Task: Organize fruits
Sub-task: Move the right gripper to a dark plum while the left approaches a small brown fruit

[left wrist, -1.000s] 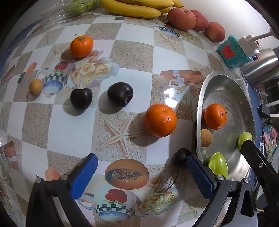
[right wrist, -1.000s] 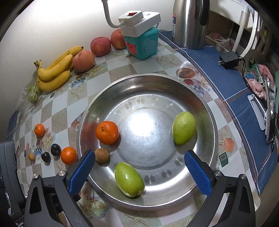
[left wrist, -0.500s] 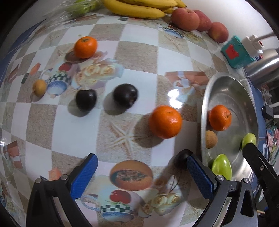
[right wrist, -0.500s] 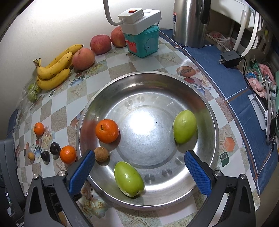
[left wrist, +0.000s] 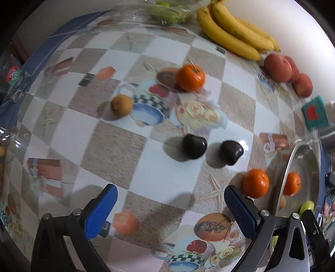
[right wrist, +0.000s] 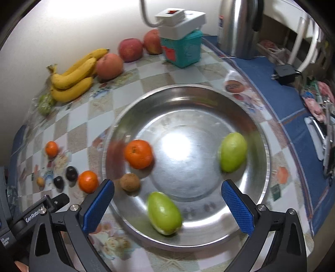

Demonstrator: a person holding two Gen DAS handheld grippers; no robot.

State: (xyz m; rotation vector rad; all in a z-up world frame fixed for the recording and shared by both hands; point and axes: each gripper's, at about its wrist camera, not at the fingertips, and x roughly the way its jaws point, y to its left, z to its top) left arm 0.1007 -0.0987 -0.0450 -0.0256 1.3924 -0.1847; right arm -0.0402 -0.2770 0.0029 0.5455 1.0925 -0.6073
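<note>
A steel bowl (right wrist: pixel 261 167) holds an orange (right wrist: pixel 138 154), a small brown fruit (right wrist: pixel 130 182) and two green mangoes (right wrist: pixel 164 213) (right wrist: pixel 232 151). Loose on the checked tablecloth lie two dark plums (left wrist: pixel 194 146) (left wrist: pixel 231 152), two oranges (left wrist: pixel 255 183) (left wrist: pixel 190 77) and a small brown fruit (left wrist: pixel 121 104). My left gripper (left wrist: pixel 168 209) is open above the cloth, short of the plums, with nothing between its fingers. Over the bowl's near rim my right gripper (right wrist: pixel 167 206) stands open and empty.
Bananas (left wrist: pixel 232 35), peaches (left wrist: pixel 277 67) and a bag of green fruit (left wrist: pixel 165 12) line the wall. A teal box with a white power strip (right wrist: pixel 182 48), a steel kettle (right wrist: pixel 240 27) and a black charger (right wrist: pixel 283 71) stand behind the bowl.
The left gripper has swung left, away from the bowl, so the plums now sit ahead of it and the near orange by its right finger. The right gripper has hardly moved.
</note>
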